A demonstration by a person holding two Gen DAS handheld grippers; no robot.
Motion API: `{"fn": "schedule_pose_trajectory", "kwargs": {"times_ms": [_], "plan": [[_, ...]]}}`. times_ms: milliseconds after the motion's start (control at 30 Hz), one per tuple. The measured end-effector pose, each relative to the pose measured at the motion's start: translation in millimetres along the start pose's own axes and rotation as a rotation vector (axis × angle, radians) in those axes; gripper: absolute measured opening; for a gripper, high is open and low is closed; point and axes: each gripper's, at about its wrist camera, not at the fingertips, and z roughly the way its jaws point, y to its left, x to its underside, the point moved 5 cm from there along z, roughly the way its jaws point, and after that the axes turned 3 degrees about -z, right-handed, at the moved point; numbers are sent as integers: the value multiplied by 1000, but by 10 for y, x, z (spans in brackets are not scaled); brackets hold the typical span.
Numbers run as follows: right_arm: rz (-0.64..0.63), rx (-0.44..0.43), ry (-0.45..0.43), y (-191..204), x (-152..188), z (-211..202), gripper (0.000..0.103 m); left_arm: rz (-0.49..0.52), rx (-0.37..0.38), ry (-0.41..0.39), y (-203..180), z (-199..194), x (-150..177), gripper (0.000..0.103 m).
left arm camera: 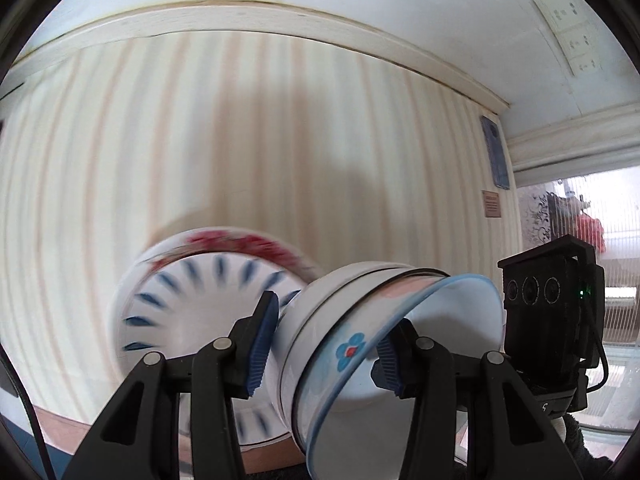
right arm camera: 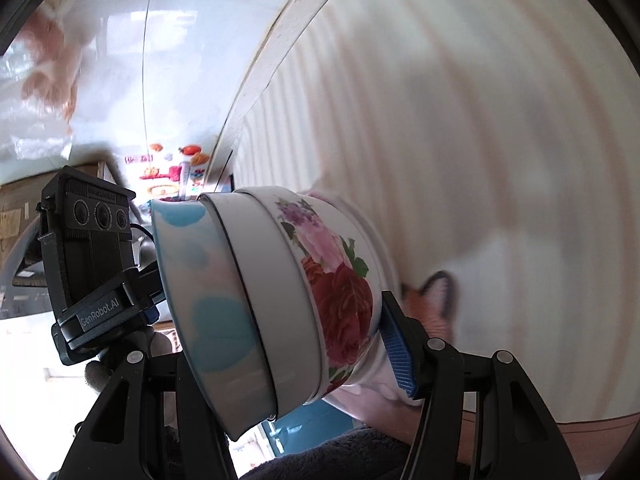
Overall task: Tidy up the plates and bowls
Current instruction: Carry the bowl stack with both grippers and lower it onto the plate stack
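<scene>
Blue-petal plate (left arm camera: 192, 312) beside held bowls (left arm camera: 340, 344)

Rose-patterned bowl (right arm camera: 340, 292), blue-petal plate (left arm camera: 192, 312) (blurred), striped tablecloth (left arm camera: 240, 128).

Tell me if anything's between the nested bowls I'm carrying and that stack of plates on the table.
Nothing visible stands between them. The nested bowls, held in both tools, hang above the striped table just right of the plate stack, with only open space showing.

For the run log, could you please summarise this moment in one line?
left gripper: shut on nested white enamel bowls | right gripper: same stack | blue-patterned white plate: on table
</scene>
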Motion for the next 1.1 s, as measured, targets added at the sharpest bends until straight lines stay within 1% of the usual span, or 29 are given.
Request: {"fn": "schedule_pose_trajectory", "kwargs": {"times_ms": [167, 300, 500, 600, 733, 900, 967, 1033, 1100], "plan": [[-18, -17, 41, 225, 54, 451, 61, -45, -15, -6, 365, -81, 50, 43], [-26, -25, 76, 292, 109, 710, 61, -90, -19, -9, 636, -90, 74, 43], [-36, -11, 114, 382, 81, 1085, 61, -116, -13, -4, 829, -50, 82, 44], [-40, 0, 118, 361, 61, 1105, 61, -120, 3, -7, 897, -66, 74, 44], [-40, 13, 116, 394, -3, 1171, 61, -122, 12, 4, 912, -38, 55, 44], [-35, 42, 122, 359, -13, 1148, 61, -130, 29, 23, 938, 8, 53, 44], [-37, 59, 124, 347, -13, 1140, 61, -129, 23, 30, 955, 27, 66, 44], [-34, 74, 124, 353, -27, 1170, 61, -122, 2, 39, 959, 68, 79, 42], [-35, 98, 123, 322, -37, 1160, 61, -119, 7, 36, 953, 60, 81, 42]]}}
